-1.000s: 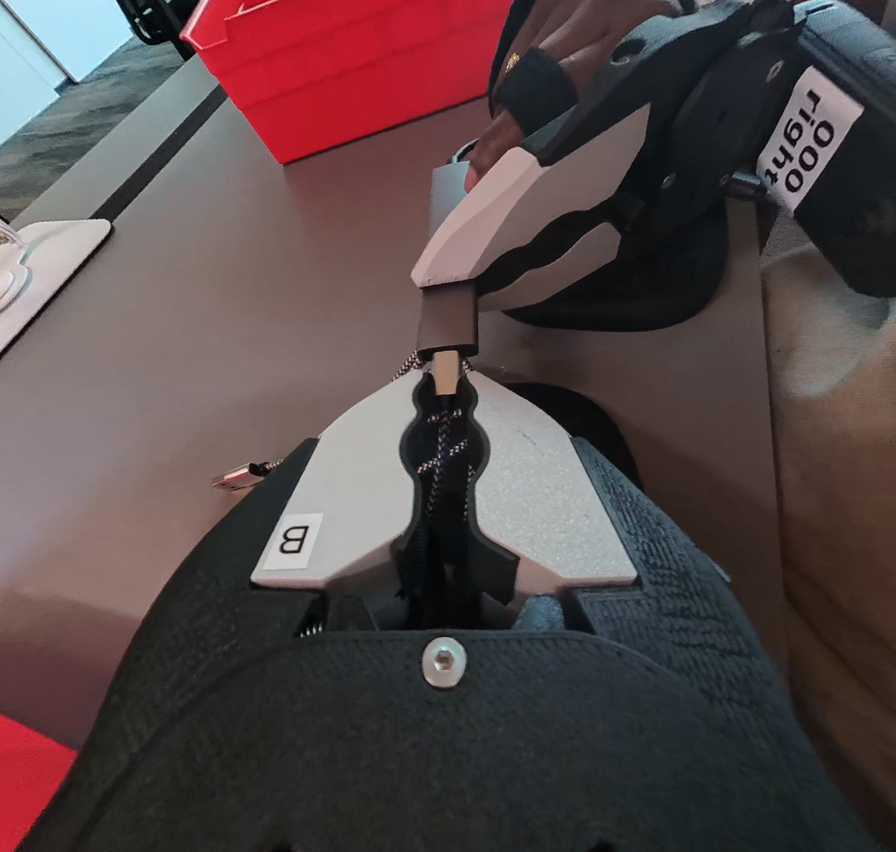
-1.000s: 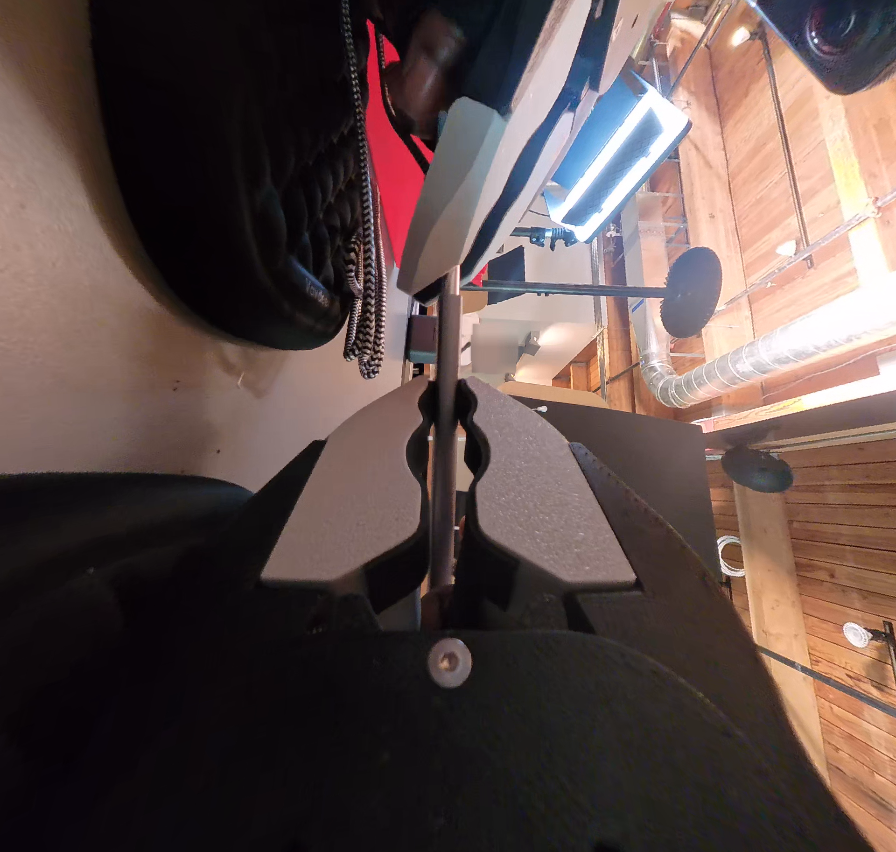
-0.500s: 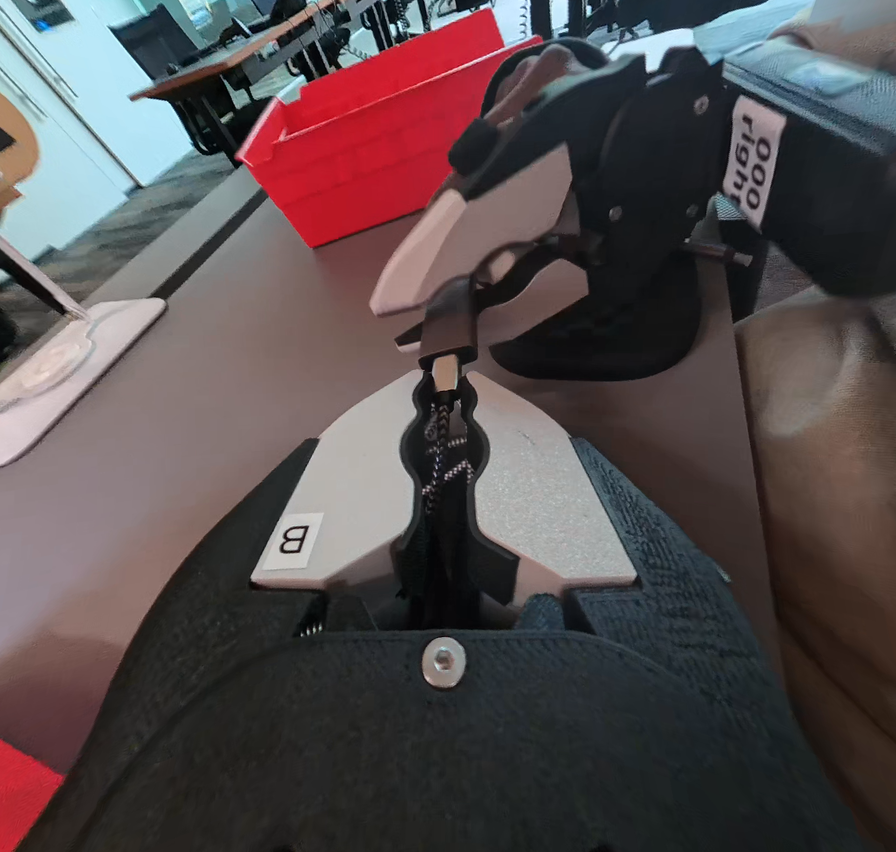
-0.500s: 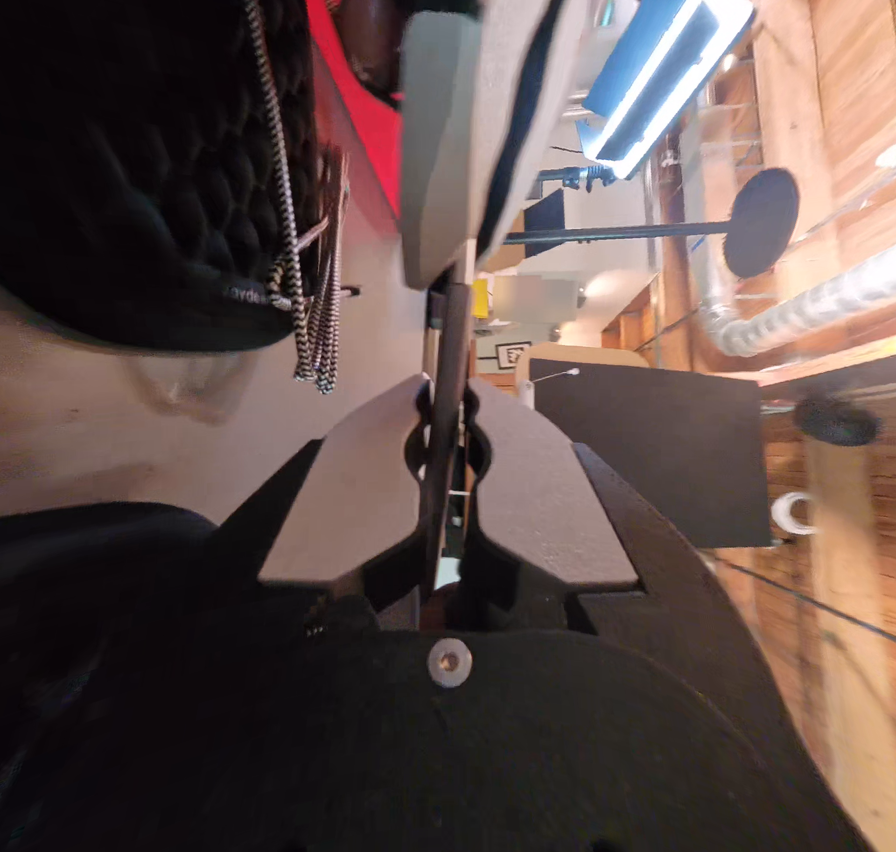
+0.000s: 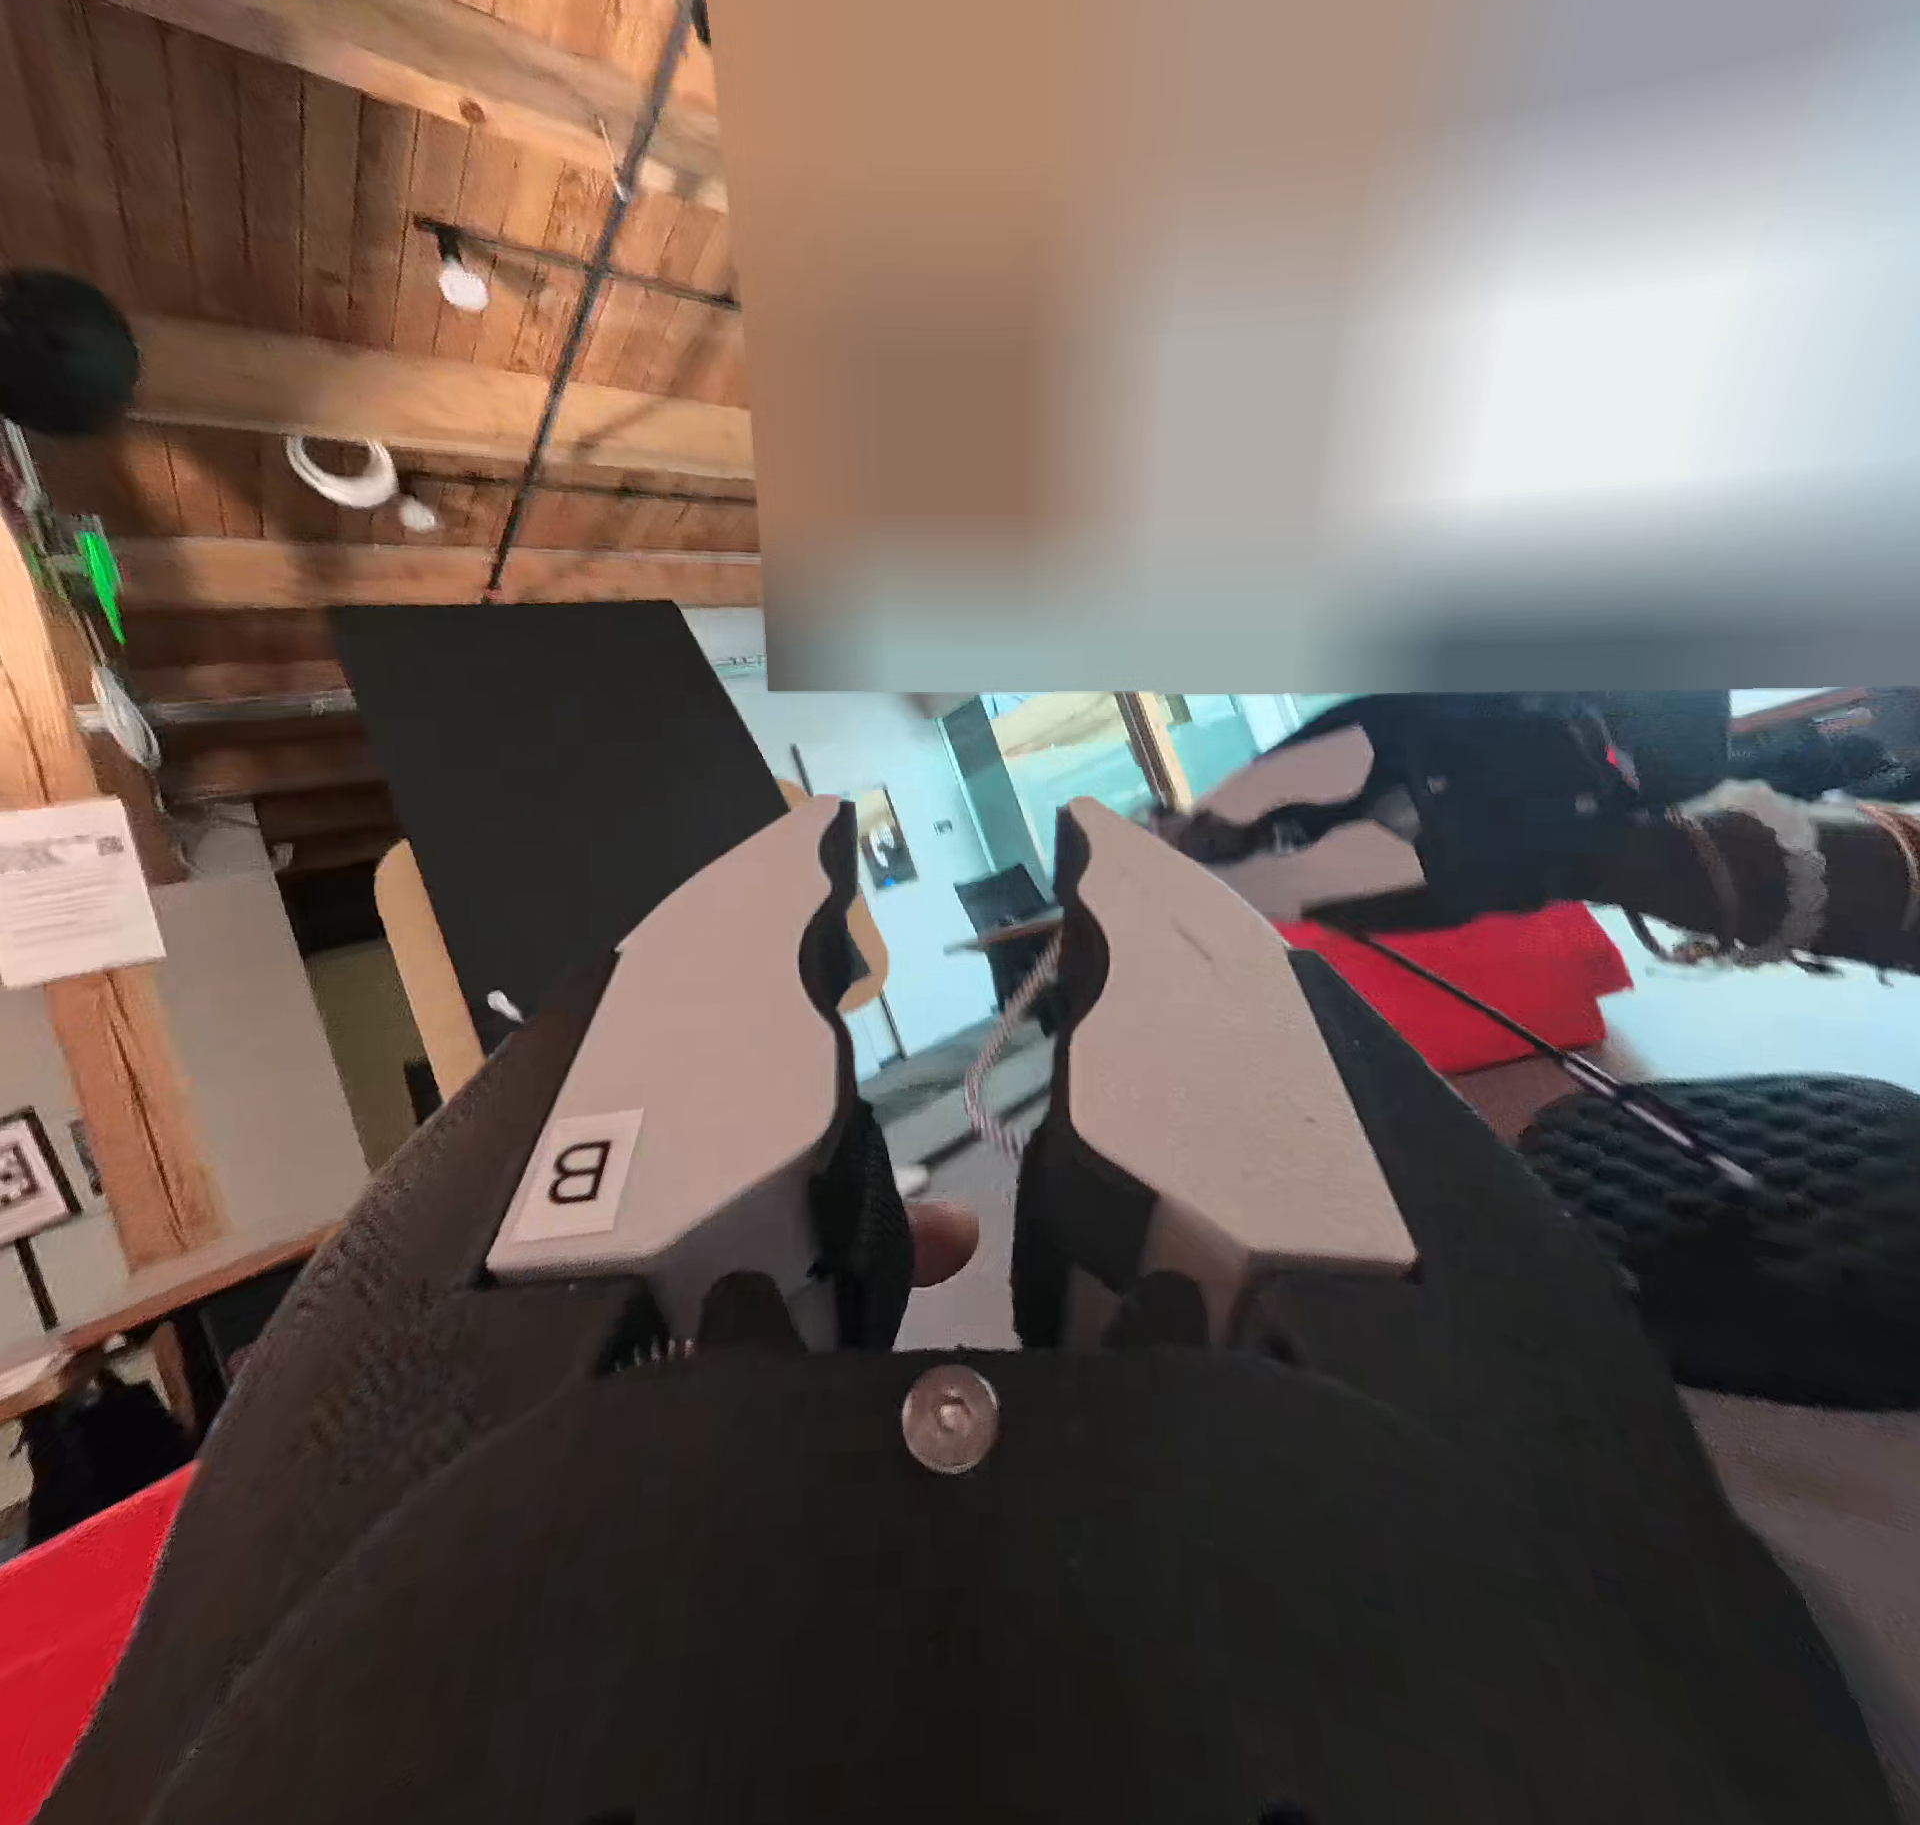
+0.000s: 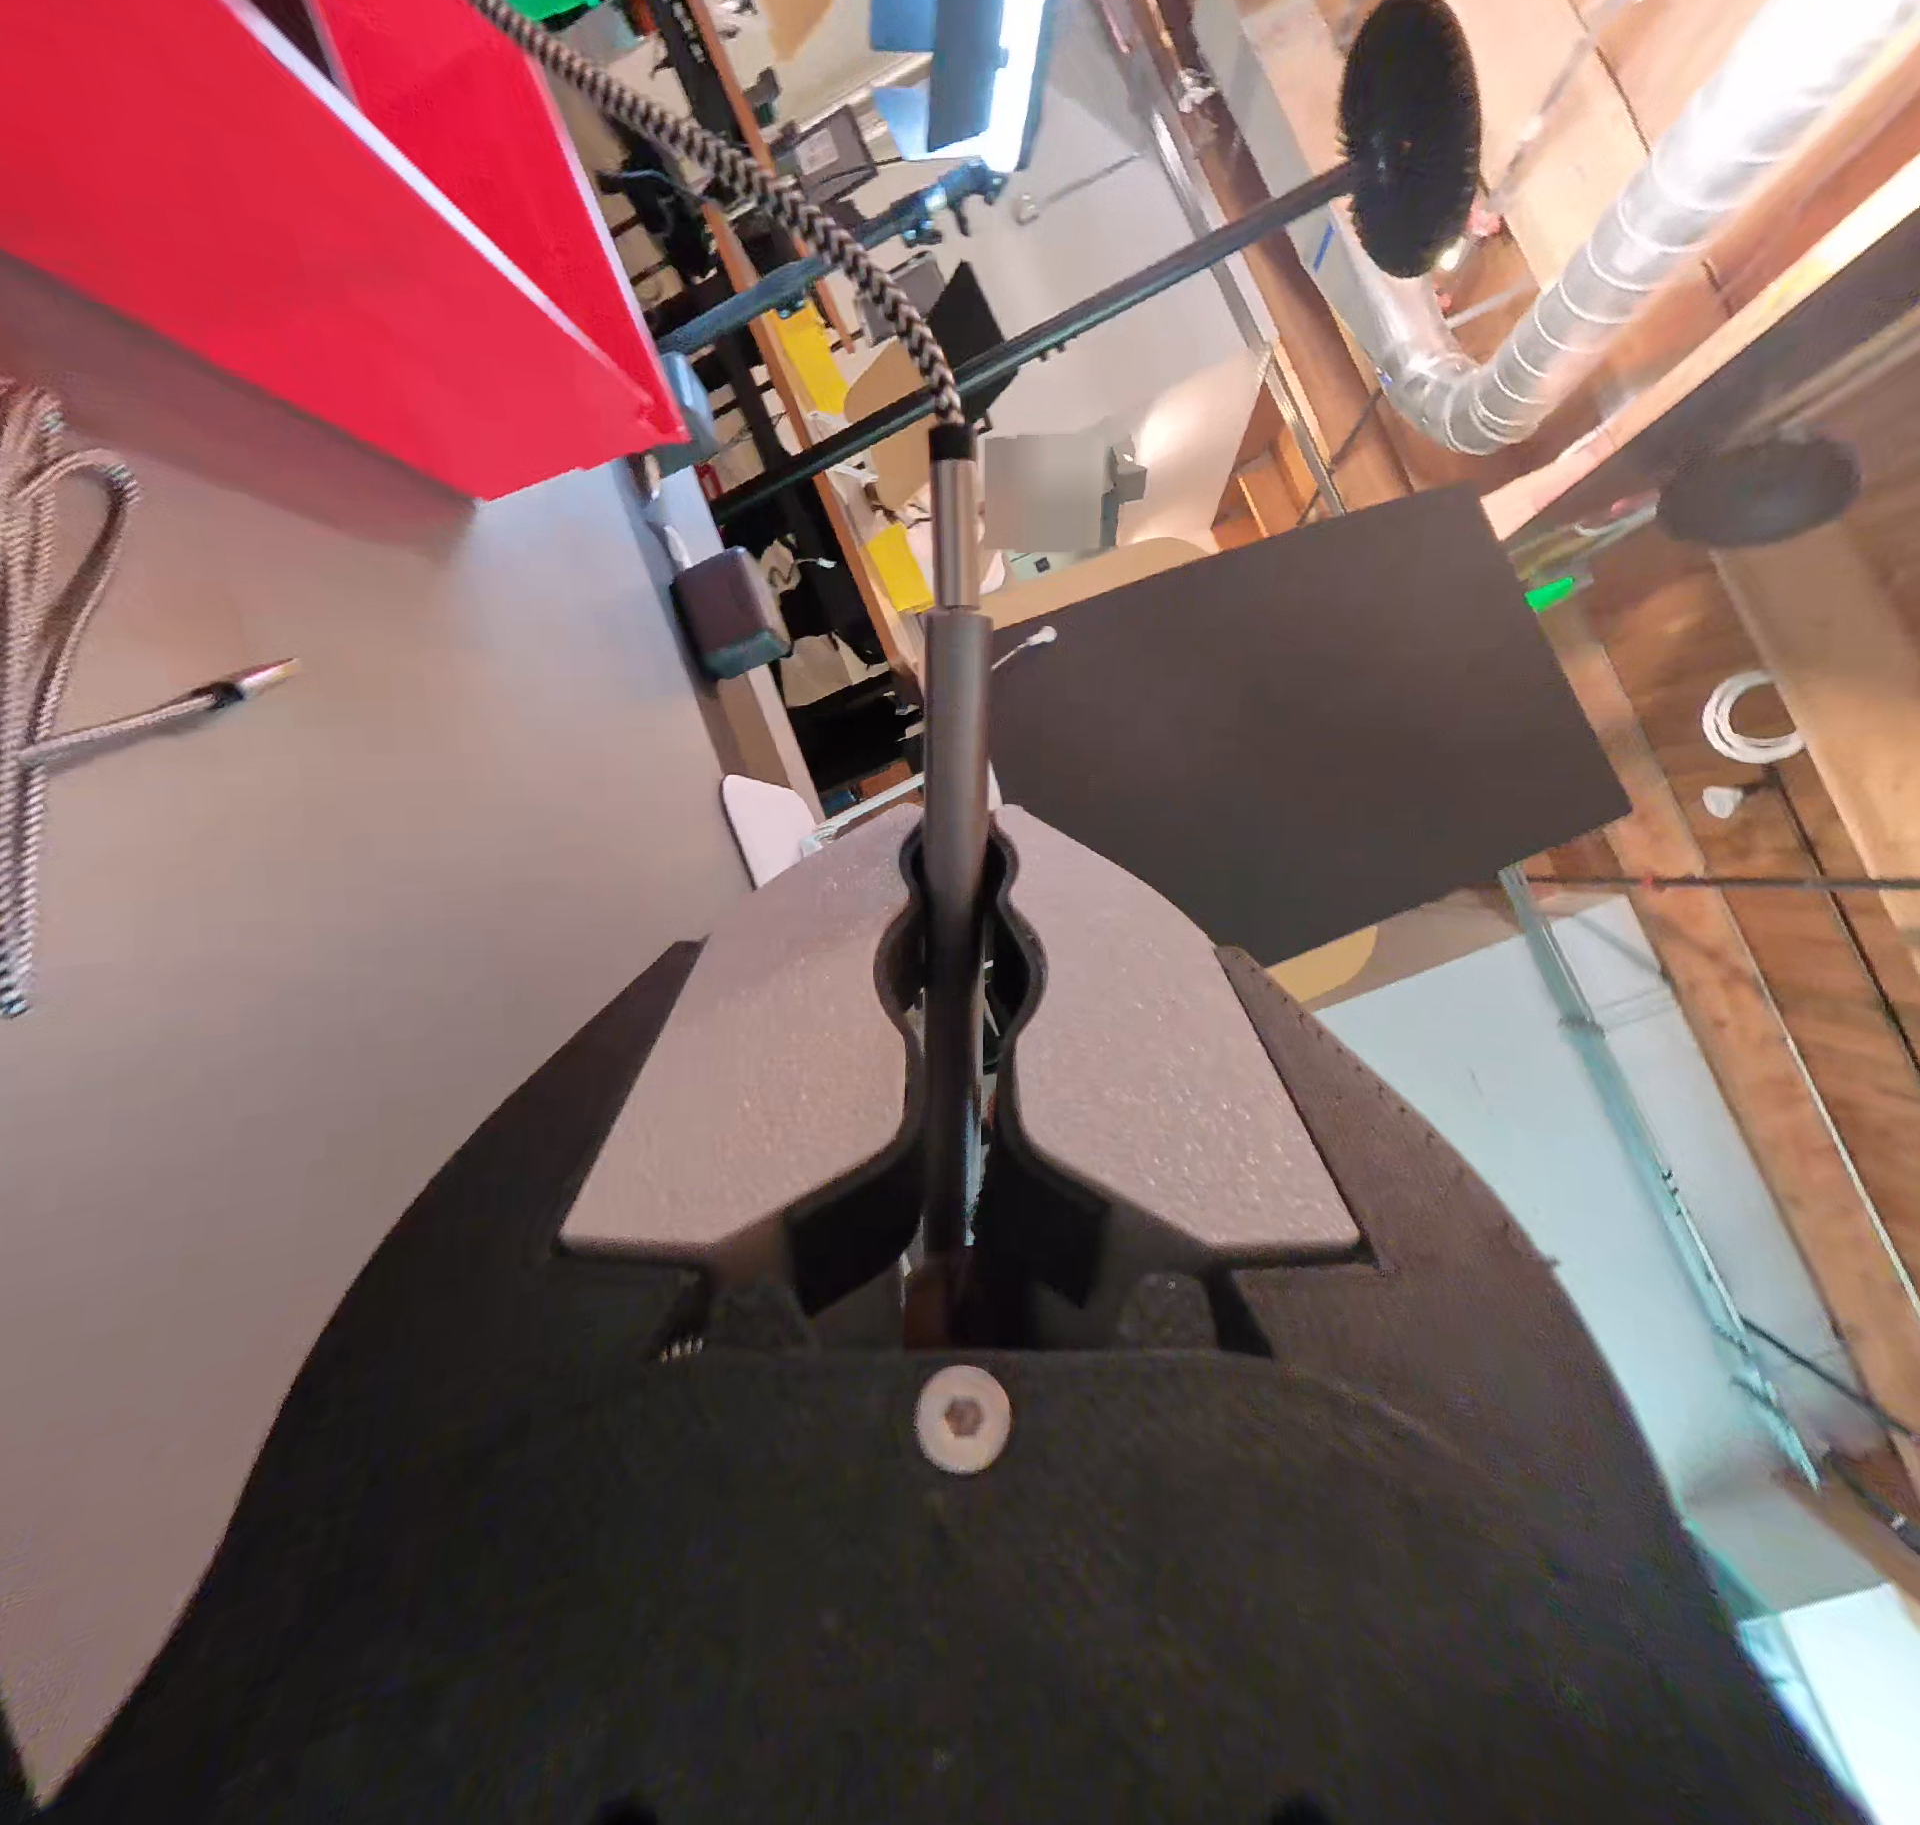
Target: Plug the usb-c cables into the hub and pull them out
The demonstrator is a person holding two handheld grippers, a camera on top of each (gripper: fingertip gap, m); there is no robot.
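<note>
Far left on the grey bench, a loose braided black-and-white cable with a silver plug lies unplugged beside the red plastic bin. Left gripper: fingers spread wide, holding nothing. Right gripper: fingers clamped on the slim grey metal hub, held off the bench with a second braided cable's silver plug seated in its end; judging by this, one insertion is done, the loose cable and the pull-outs remain.

Wooden plank ceiling with beams, silver duct, black panel, grey table
</note>
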